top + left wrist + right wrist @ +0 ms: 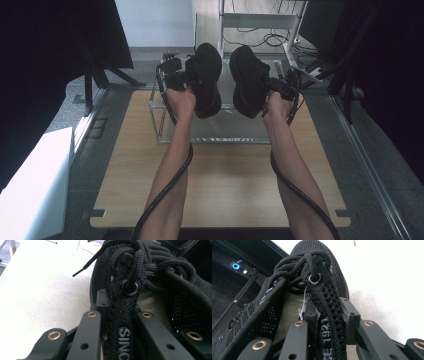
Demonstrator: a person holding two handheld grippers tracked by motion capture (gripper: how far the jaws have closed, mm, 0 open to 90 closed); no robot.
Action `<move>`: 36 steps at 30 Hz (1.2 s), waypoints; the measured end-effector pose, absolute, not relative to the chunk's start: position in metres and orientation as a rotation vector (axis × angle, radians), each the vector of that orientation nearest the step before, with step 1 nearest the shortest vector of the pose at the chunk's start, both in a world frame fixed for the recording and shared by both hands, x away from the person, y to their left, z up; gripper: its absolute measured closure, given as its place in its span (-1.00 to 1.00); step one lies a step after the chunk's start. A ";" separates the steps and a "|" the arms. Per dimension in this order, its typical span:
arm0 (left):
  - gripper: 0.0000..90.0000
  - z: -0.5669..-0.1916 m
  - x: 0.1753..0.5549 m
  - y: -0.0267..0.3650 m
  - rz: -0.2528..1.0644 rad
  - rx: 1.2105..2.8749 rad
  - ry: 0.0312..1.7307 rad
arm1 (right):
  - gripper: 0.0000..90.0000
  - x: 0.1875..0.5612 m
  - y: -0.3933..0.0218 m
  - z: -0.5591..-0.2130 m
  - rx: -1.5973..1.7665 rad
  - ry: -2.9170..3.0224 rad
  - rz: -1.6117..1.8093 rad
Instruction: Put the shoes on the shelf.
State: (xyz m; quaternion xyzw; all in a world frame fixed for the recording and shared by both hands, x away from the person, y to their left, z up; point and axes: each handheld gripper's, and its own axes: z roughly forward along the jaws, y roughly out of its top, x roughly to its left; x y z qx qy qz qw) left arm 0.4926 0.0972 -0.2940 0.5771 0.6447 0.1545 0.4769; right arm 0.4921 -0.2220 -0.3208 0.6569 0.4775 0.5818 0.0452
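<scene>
The left gripper (186,79) has its fingers (91,322) clamped on the tongue of the left black sneaker (206,80), which hangs just beyond them above the clear rack (161,117). The right gripper (280,86) has its fingers (350,318) pinched on the tongue of the right black sneaker (248,80), held just beside the first, over the tabletop (225,180).

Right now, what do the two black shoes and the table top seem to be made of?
Left shoe: black knitted mesh fabric, matte, with woven cord laces and a dark eyelet ring. Right shoe: the same mesh, with small holes and a shiny metal eyelet. Table top: light wood grain with a smooth finish, perhaps laminate; the pictures do not settle it.
</scene>
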 end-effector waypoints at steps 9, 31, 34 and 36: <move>0.67 -0.293 0.496 0.088 0.398 1.442 1.586 | 0.48 0.496 -0.207 -0.317 1.983 1.489 1.713; -0.11 -0.304 0.499 0.088 0.233 1.410 1.458 | -0.14 0.501 -0.209 -0.327 1.931 1.557 1.943; -0.09 -0.299 0.494 0.089 0.235 1.426 1.437 | -0.10 0.496 -0.216 -0.325 1.897 1.566 1.984; -0.05 -0.296 0.488 0.092 0.240 1.433 1.429 | -0.06 0.492 -0.219 -0.322 1.869 1.598 1.979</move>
